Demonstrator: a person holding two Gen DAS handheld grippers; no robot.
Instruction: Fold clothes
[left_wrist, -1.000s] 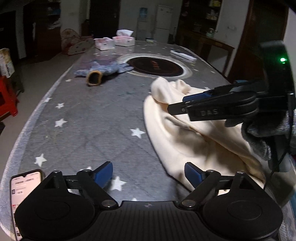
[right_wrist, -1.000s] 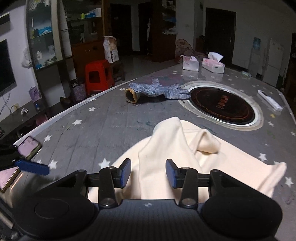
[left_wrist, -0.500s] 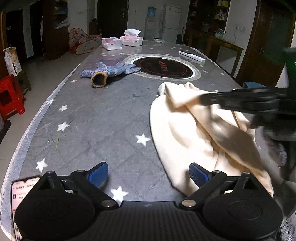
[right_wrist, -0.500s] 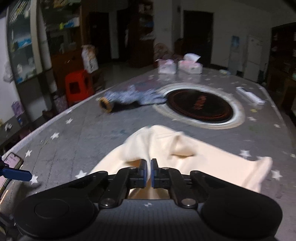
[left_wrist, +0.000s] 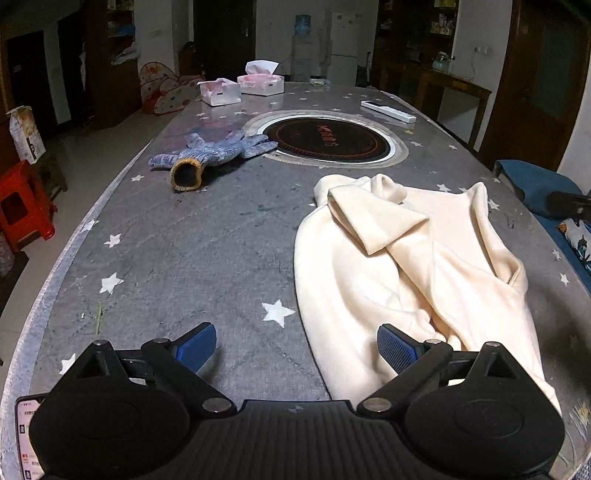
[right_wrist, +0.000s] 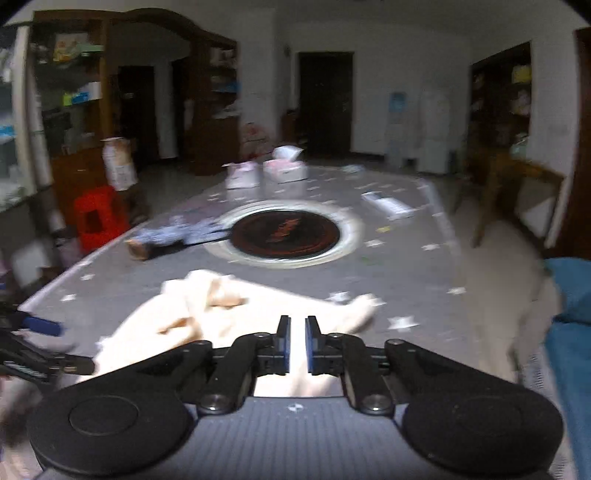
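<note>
A cream garment (left_wrist: 406, 266) lies crumpled on the right half of the grey star-print table (left_wrist: 184, 258), a flap folded over its far end. My left gripper (left_wrist: 295, 345) stands wide open low over the near table, its right finger above the garment's near edge, holding nothing. In the blurred right wrist view my right gripper (right_wrist: 297, 343) hovers above the garment (right_wrist: 229, 314); its jaws are opening, a narrow gap shows between the pads and nothing is in it. The left gripper's blue fingertip (right_wrist: 40, 326) shows at that view's left edge.
A blue-grey knit glove (left_wrist: 214, 155) lies beside the round black hob (left_wrist: 327, 136). Two tissue boxes (left_wrist: 260, 83) and a white power strip (left_wrist: 388, 110) sit at the far end. A phone (left_wrist: 26, 435) lies at the near left edge. A blue cushion (left_wrist: 532, 184) is on the right.
The right gripper shut over the garment, then parted slightly, rose and pulled off to the right, out of the left wrist view. The garment lies flatter on the table.
</note>
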